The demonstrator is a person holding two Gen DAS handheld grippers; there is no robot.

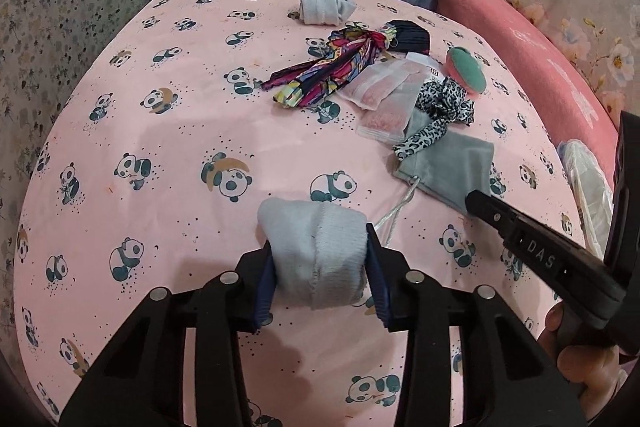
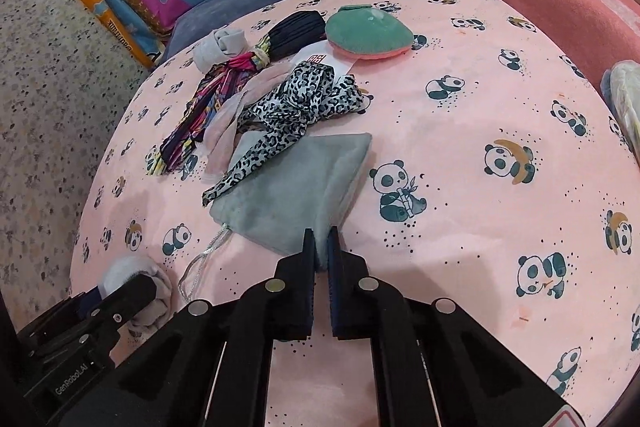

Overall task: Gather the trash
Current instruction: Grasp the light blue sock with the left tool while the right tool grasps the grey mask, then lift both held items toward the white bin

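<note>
rolled sock | clamped in left hand-held gripper | right hand-held gripper pinches grey pouch edge

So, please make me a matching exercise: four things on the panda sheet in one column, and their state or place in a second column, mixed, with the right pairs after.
Column one:
1. rolled grey sock
2. grey pouch
3. leopard-print ribbon
4. green and pink pad

Column two:
A. lies partly over the grey pouch
B. pinched at its near edge by the right gripper
C. lies free at the far side of the pile
D. clamped in the left gripper

Pairs: 1-D, 2-B, 3-A, 4-C
</note>
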